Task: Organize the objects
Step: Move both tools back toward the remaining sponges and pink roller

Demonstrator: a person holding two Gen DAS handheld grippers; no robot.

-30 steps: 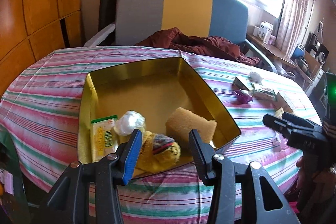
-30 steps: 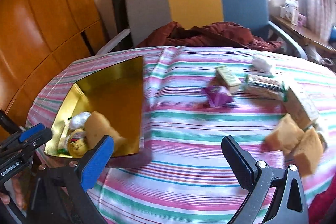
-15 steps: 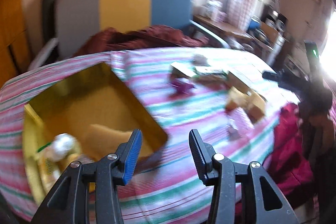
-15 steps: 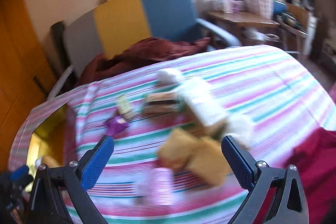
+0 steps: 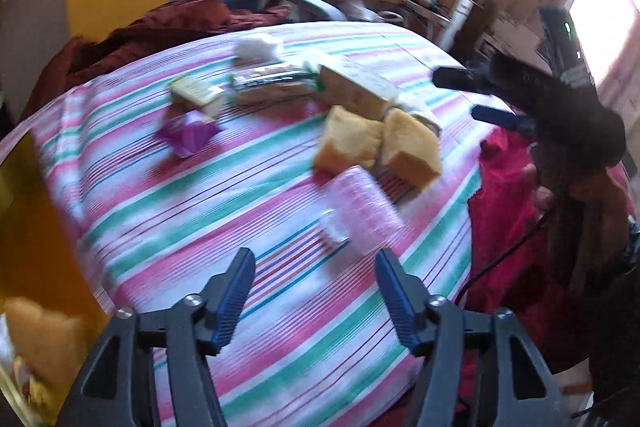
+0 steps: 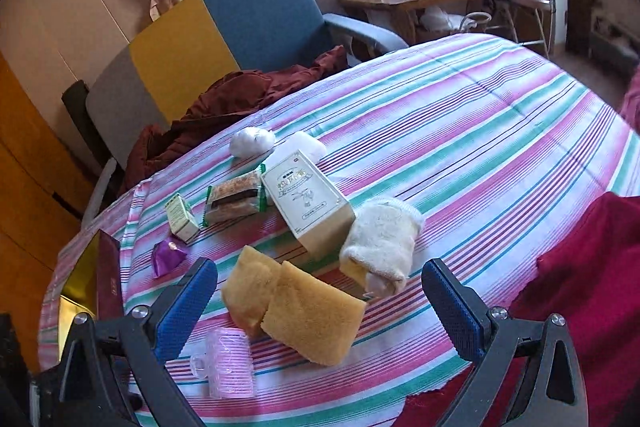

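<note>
1. The left gripper [image 5: 314,287] hangs over the striped cloth [image 6: 500,131], its jaws just spread wider, nothing between them. The right gripper [image 6: 320,301] is spread wide too, empty, over the two sponges [image 6: 296,307].
2. The likely next pick for the left is the pink roller [image 5: 360,211], lying on its side just ahead of its tips and on the near side of the sponges. It looks light, hollow and thin-walled; I judge it may roll or squirt out if pinched across the round. Better to take it across its middle with a soft squeeze.
3. The sponges, touching each other, look soft and light; they will give under the pads, so a deep bite across the middle of one should hold.
4. Touching the sponges on their far side stands a tall box [image 6: 308,203], with a rolled cream towel [image 6: 380,247] beside it; both crowd any reach from behind.
5. Farther beyond the sponges lie a snack pack [image 6: 234,197], a small box [image 6: 182,215], a purple wrapper [image 6: 166,257] and white wads [image 6: 252,141].
6. The gold tray [image 6: 76,287] sits well to the left of the sponges; in the blurred left view it seems to hold a sponge already.
</note>
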